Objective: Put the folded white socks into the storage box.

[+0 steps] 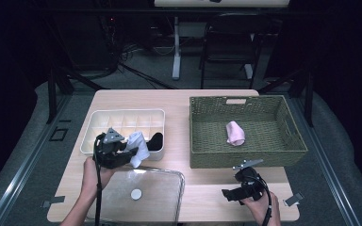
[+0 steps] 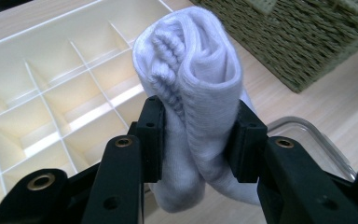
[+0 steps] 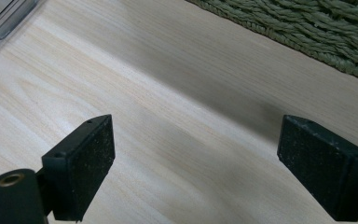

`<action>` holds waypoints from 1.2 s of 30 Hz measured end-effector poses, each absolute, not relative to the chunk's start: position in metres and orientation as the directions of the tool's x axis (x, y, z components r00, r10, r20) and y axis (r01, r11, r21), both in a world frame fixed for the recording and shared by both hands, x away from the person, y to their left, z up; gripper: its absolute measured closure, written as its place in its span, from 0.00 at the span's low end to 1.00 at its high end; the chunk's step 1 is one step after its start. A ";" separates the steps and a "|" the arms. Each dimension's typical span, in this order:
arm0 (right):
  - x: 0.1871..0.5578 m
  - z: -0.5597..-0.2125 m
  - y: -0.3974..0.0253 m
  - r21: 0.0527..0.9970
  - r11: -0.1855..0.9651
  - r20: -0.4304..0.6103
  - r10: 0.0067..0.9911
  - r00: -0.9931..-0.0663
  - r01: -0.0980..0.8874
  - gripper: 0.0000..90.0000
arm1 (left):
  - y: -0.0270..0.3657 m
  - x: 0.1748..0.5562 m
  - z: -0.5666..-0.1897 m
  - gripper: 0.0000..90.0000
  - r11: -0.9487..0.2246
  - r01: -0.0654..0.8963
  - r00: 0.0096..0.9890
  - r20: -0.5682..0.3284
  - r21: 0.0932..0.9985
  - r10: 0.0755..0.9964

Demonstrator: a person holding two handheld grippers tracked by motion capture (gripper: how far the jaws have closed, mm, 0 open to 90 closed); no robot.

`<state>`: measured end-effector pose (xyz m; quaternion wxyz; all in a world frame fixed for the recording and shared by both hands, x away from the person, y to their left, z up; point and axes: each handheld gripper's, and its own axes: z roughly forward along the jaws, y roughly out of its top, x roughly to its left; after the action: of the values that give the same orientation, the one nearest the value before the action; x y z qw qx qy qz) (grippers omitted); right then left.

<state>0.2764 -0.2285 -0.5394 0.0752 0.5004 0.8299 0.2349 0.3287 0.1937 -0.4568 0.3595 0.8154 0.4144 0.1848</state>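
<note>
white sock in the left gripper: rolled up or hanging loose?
Rolled. The white sock is a tight bundle clamped between the left gripper jaws, its curled layers showing at the top, above the divided tray.

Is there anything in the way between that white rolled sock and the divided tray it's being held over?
Nothing visible. The left tool grips the white sock just above the cream divided tray. One near-right compartment already holds a dark item; the others in view look empty.
</note>
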 end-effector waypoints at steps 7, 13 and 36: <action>0.277 -0.539 -0.229 0.464 0.390 0.110 0.866 -0.488 0.796 0.12 | 0.199 0.338 -0.454 0.70 -0.371 0.540 0.555 0.012 0.756 0.832; 0.276 -0.539 -0.228 0.472 0.381 0.117 0.867 -0.485 0.795 0.12 | 0.201 0.347 -0.456 0.70 -0.368 0.537 0.529 0.037 0.759 0.848; 0.275 -0.538 -0.228 0.478 0.381 0.109 0.868 -0.484 0.792 0.11 | 0.187 0.391 -0.479 0.70 -0.514 0.569 0.543 0.175 0.642 0.821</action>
<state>0.2754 -0.2277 -0.5381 0.0797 0.5016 0.8272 0.2404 0.3910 0.1875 -0.4789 0.2661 0.8372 0.4152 0.2365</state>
